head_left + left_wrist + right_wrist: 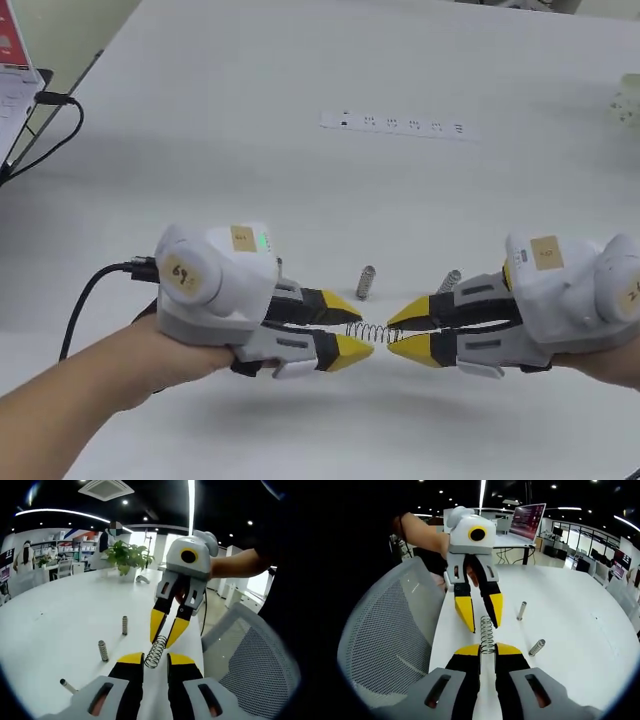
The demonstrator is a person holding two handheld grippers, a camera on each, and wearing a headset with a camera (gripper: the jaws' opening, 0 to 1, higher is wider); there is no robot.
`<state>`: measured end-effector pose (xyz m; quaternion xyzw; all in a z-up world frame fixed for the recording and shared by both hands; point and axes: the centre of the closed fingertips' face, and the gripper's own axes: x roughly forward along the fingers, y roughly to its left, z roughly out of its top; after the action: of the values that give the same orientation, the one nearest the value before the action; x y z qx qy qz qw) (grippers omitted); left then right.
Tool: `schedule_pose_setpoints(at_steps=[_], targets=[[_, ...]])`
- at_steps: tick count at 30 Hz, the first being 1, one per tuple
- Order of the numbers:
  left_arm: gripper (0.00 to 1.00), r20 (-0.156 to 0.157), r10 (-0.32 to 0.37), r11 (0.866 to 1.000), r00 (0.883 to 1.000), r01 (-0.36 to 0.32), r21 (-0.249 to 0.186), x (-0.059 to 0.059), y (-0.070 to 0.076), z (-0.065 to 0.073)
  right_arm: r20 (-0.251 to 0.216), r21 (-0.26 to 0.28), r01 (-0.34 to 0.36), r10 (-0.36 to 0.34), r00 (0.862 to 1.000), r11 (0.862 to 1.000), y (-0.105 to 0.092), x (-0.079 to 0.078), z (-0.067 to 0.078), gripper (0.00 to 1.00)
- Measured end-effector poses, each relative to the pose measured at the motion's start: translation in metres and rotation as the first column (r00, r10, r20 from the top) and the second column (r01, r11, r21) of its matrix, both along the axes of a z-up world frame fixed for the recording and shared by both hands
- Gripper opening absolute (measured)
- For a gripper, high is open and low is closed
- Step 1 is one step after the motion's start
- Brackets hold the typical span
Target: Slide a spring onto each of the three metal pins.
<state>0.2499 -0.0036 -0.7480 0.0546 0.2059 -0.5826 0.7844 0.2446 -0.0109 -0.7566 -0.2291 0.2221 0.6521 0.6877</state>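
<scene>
A white power strip (398, 125) lies on the table (250, 100).

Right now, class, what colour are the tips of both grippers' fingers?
Yellow on black fingers; clearest in the head view.

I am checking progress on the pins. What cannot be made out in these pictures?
- Head view: the ends of the held spring, hidden between the yellow tips of the left gripper and right gripper.
- Every view: whether a pin sits inside the upright spring; too small.
- Left gripper view: the bare pin, its lower end behind the gripper body.
</scene>
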Motion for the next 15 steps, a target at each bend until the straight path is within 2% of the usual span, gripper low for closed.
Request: schedule_pose_setpoints(at_steps=[4, 8, 15], targets=[[0.05, 0.008, -0.004, 1.0, 1.0, 0.004, 0.001, 0.0, -0.0003, -0.0003, -0.002, -0.004, -0.009, 0.009, 1.0, 1.0, -0.0007, -0.0024, -0.0007, 0.07], [0.05, 0.012, -0.006, 1.0, 1.0, 0.006, -0.001, -0.0007, 0.0005, -0.0004, -0.007, 0.004, -0.009, 0.009, 1.0, 1.0, -0.0001, -0.0027, -0.0002, 0.07], [0.07, -0.002, 0.004, 1.0, 1.0, -0.004, -0.008, -0.0014, 0.0025, -0.0004, -0.004, 0.014, -0.012, 0.012, 1.0, 1.0, 0.0014, -0.0028, 0.0017, 0.07]])
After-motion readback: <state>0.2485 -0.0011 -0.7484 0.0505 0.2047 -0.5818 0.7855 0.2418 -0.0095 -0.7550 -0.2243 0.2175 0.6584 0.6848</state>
